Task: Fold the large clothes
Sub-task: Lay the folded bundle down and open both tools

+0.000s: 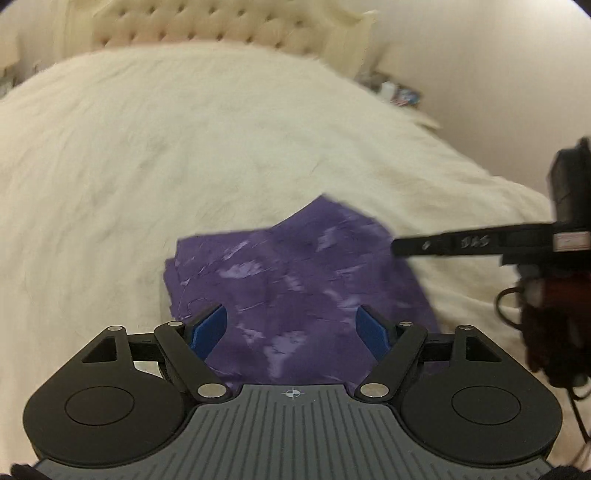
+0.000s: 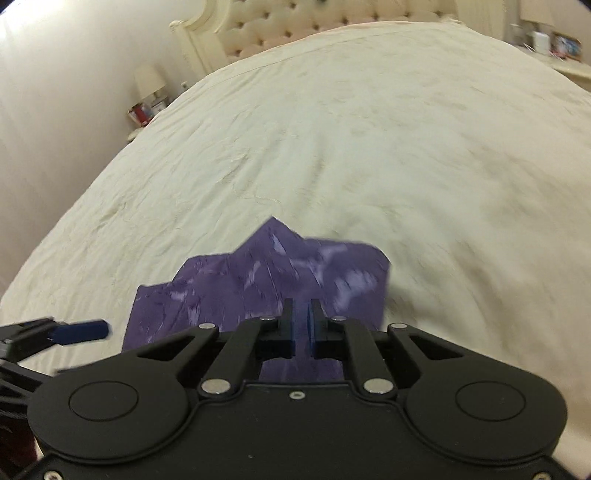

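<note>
Right tongs (image 2: 303, 325) nearly closed, narrow gap, purple cloth (image 2: 258, 280) seen through it; grip unclear. Cloth rumpled on cream bed (image 2: 332, 147). Left tongs (image 2: 79, 332) at left edge, blue pad showing. Tufted headboard (image 2: 314, 22) behind.

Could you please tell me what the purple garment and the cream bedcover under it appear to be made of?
Purple garment: thin, matte woven fabric, probably cotton or a blend; it creases sharply and peaks, with pale mottled print. Cream bedcover: matte, finely crinkled cloth in the right wrist view, likely cotton; blur leaves the weave unclear.
</note>
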`<act>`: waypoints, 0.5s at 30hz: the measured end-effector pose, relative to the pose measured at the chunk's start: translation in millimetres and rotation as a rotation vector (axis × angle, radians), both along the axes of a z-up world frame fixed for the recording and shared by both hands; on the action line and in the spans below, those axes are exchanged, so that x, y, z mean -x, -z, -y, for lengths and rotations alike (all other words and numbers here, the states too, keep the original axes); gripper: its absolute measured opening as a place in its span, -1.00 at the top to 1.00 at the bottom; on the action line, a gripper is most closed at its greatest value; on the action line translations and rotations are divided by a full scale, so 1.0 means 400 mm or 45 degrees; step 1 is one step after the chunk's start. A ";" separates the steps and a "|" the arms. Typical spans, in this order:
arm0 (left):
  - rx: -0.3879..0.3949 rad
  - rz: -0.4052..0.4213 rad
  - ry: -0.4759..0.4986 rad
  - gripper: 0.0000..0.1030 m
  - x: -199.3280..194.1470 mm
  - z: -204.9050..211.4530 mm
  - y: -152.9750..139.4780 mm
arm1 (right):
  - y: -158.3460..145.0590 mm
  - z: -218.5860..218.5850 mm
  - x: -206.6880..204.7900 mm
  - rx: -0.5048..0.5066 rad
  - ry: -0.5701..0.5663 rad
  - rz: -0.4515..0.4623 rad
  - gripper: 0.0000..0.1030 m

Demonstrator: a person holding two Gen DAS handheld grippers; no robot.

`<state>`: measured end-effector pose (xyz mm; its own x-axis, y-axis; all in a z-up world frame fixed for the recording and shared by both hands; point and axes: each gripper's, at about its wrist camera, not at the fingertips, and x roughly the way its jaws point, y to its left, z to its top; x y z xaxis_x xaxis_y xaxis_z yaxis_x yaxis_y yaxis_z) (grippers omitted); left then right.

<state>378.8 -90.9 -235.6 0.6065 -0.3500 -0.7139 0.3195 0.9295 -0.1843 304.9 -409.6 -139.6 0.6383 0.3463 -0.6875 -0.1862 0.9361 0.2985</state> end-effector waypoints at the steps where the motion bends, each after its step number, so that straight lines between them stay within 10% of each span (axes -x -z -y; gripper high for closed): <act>1: -0.015 -0.041 -0.038 -0.46 -0.022 -0.006 0.027 | 0.004 -0.013 -0.021 0.016 -0.005 -0.003 0.64; 11: -0.048 -0.243 -0.187 -0.58 -0.091 -0.045 0.112 | 0.092 -0.054 -0.151 0.159 -0.019 -0.166 0.81; 15: -0.094 -0.179 -0.202 -0.56 -0.063 -0.033 0.052 | 0.051 -0.041 -0.109 0.138 0.007 -0.091 0.27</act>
<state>404.0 -77.6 -256.6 0.5423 -0.2022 -0.8155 0.1442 0.9786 -0.1467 348.6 -393.1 -159.9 0.5880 0.2639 -0.7646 -0.1628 0.9645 0.2078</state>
